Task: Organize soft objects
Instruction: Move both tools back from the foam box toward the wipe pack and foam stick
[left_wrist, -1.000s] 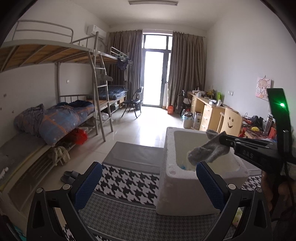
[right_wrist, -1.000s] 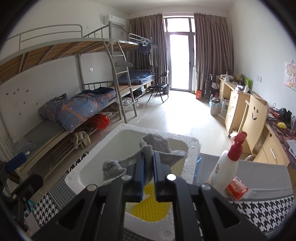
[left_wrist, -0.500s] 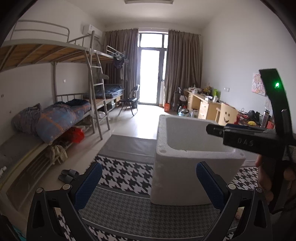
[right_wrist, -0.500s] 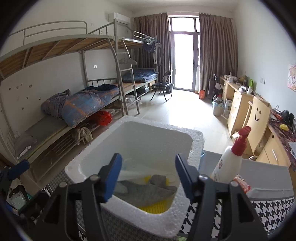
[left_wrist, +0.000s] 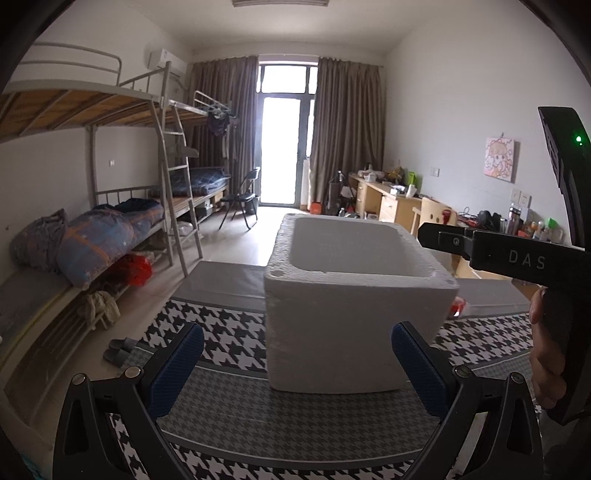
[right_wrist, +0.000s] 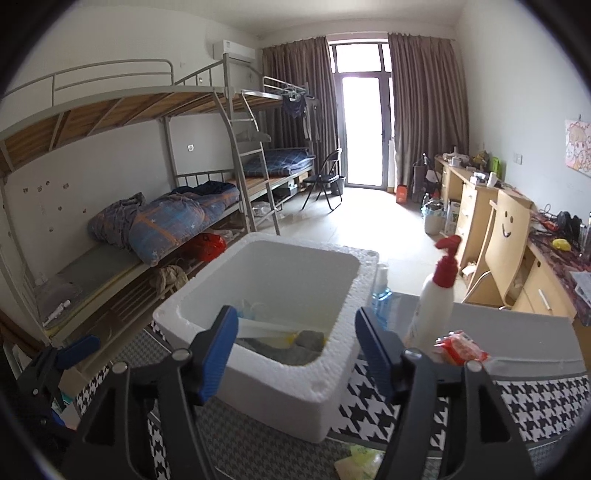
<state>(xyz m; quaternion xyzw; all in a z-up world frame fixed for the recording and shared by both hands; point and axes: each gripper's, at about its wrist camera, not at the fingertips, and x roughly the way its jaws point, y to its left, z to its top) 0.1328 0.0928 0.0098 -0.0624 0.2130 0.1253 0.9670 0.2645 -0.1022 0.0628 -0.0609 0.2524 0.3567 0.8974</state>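
1. The grey cloth (right_wrist: 295, 349) lies inside the foam box (right_wrist: 334, 356), dropped there for tidying.
2. The right claw (right_wrist: 295, 350), just opened, hangs empty over the box's near rim.
3. The left claw (left_wrist: 295, 369) stands wide, empty, facing the box.

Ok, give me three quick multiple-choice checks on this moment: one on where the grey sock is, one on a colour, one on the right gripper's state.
1. Where is the grey sock?
A. inside the foam box
B. on the houndstooth cloth
C. in the right gripper

2. What colour is the pump bottle cap?
A. blue
B. red
C. green

3. The right gripper is:
A. shut on the sock
B. shut, empty
C. open, empty

Answers: 1 A, the sock lies on the box floor. 2 B, a red pump tops the white bottle. 3 C, its jaws have just been opening and stand apart with nothing between the pads.
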